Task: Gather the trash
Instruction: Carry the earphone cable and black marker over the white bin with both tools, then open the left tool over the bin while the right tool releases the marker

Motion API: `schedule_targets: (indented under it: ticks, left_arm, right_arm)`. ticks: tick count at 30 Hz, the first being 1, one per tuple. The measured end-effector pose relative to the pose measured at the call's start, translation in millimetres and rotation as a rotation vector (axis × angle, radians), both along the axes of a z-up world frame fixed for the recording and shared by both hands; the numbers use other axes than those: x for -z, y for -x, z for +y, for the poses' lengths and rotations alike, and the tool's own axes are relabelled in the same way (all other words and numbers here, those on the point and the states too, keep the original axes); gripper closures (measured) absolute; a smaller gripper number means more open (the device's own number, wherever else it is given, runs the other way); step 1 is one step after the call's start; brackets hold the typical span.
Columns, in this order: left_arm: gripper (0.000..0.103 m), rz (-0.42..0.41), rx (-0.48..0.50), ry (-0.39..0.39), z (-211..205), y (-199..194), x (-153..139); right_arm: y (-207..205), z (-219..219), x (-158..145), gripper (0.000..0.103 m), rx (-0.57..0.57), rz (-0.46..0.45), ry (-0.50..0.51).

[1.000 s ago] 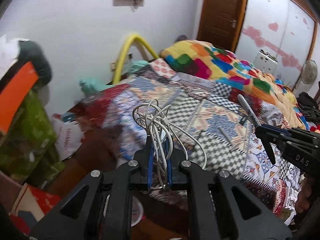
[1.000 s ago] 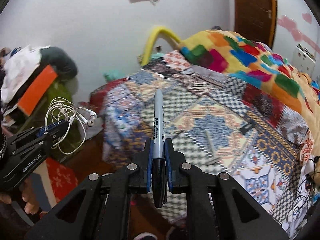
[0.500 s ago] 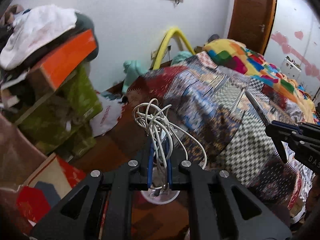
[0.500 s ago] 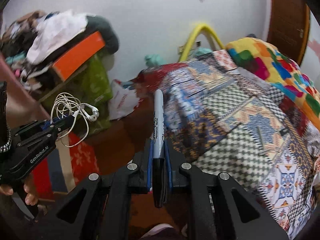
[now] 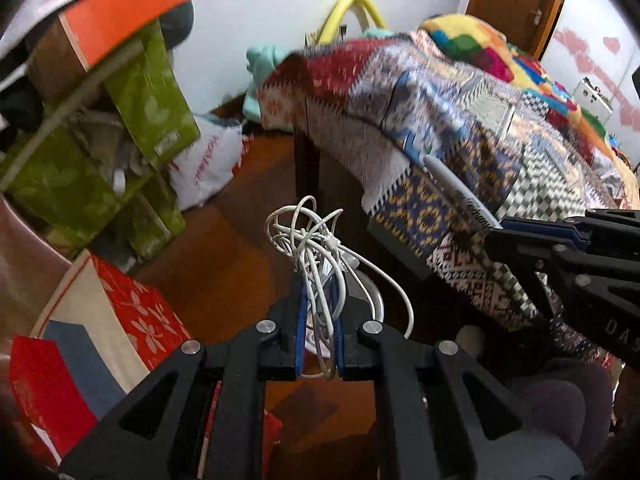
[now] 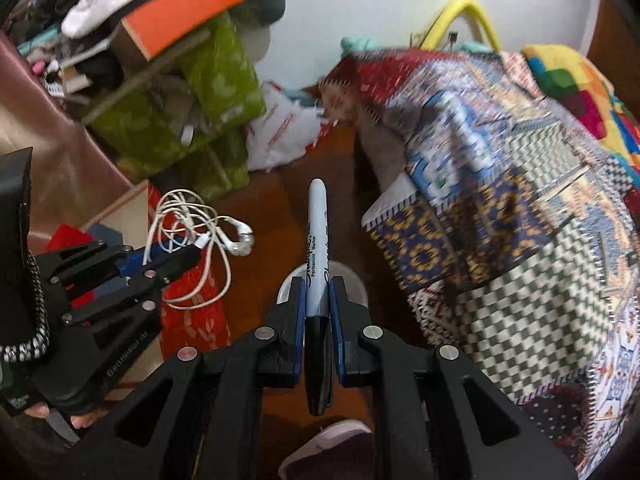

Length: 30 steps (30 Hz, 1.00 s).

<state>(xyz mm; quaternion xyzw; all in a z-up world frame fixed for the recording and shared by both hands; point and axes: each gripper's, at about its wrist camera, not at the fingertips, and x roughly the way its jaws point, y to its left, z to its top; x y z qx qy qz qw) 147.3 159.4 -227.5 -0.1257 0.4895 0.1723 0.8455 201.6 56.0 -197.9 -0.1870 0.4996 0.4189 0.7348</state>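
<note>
Left gripper (image 5: 318,344), pointing steeply down toward the wooden floor (image 5: 224,264) beside the bed (image 5: 500,152): its blue-padded jaws are pressed together on a tangled bundle of white earphones (image 5: 316,248), whose loops stand above the fingertips and trail to the bed side. Right gripper (image 6: 318,320), nearer the bed than the left one: jaws pinching a permanent marker (image 6: 317,240) at its dark cap end, the grey barrel projecting forward beyond the tips. A round white container (image 6: 352,280), partly hidden behind the marker, sits on the floor close to the bed's corner. On the far side from the bed stand green boxes (image 6: 208,92) topped by an orange box (image 6: 188,4).
</note>
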Motion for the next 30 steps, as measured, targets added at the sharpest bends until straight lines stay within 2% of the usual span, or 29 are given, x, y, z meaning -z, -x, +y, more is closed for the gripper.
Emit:
schedule_targets:
  ticks: [9, 16, 18, 20, 25, 30]
  left_arm:
    - [0.093, 0.099, -0.002, 0.133, 17.6, -16.0, 53.1]
    - [0.093, 0.118, 0.002, 0.209, 25.1, -37.4, 68.4]
    - [0.088, 0.114, -0.005, 0.210, 27.7, -41.3, 67.2]
    - [0.075, 0.124, -0.017, 0.206, 31.0, -43.3, 68.4]
    - [0.074, 0.136, -0.035, 0.175, 33.7, -42.1, 67.3]
    - [0.074, 0.119, -0.041, 0.133, 29.2, -37.2, 49.8]
  right_arm:
    - [-9.1, 28.6, 45.2, 0.092, -0.035, 0.108, 0.076]
    - [-23.8, 37.9, 52.3, 0.091, -0.021, 0.136, 0.072]
    - [-28.6, 38.8, 55.5, 0.084, -0.006, 0.147, 0.099]
    - [-33.9, 36.8, 57.9, 0.076, 0.006, 0.159, 0.105]
    - [-39.6, 27.3, 57.4, 0.076, 0.030, 0.159, 0.111]
    - [-36.7, 15.0, 41.1, 0.076, 0.029, 0.133, 0.081]
